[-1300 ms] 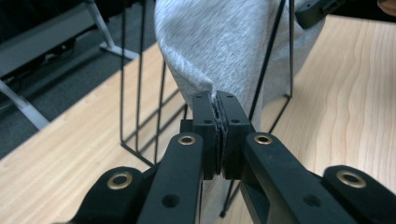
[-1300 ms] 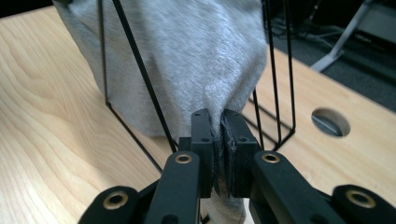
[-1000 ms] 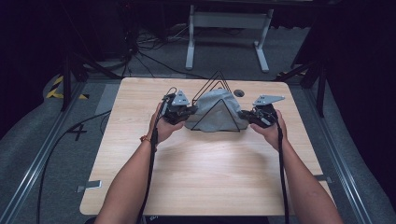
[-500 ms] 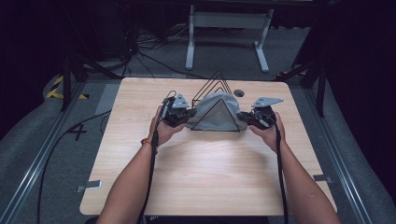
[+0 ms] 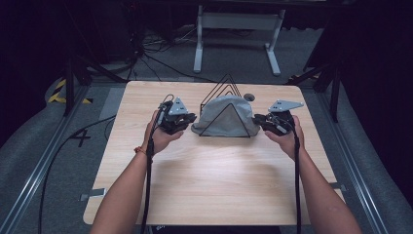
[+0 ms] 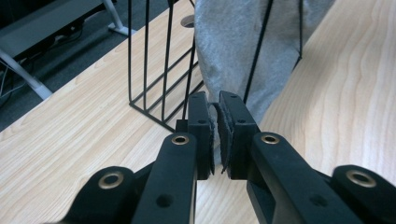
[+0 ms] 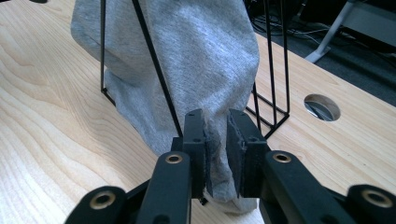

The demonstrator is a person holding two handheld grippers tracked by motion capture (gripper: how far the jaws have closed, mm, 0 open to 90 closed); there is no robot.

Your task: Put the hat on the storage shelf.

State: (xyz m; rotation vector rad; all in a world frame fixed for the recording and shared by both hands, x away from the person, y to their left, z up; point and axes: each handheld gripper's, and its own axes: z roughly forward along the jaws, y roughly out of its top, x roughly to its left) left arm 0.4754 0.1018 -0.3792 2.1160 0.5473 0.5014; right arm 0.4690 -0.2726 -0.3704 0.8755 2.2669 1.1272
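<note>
A grey cloth [image 5: 224,114] hangs over a black wire rack [image 5: 226,80] at the back middle of the wooden table [image 5: 214,180]. My left gripper [image 5: 191,121] is at the cloth's left lower edge and my right gripper [image 5: 257,119] at its right lower edge. In the left gripper view the jaws of the left gripper [image 6: 215,100] are nearly together, pinching a thin edge of the cloth [image 6: 233,42] beside the rack [image 6: 147,70]. In the right gripper view the right gripper [image 7: 216,119] is shut on a fold of the cloth [image 7: 196,51] in front of the rack's wires [image 7: 275,70].
A round cable hole [image 5: 249,97] lies in the tabletop just behind the rack on the right. A white metal stand [image 5: 234,22] and loose cables are on the floor beyond the table. Bare wood stretches from the rack to the near edge.
Both hands have shifted slightly outward and toward the near edge, drawing the cloth's lower edge a little wider. The cloth stays draped over the rack.
</note>
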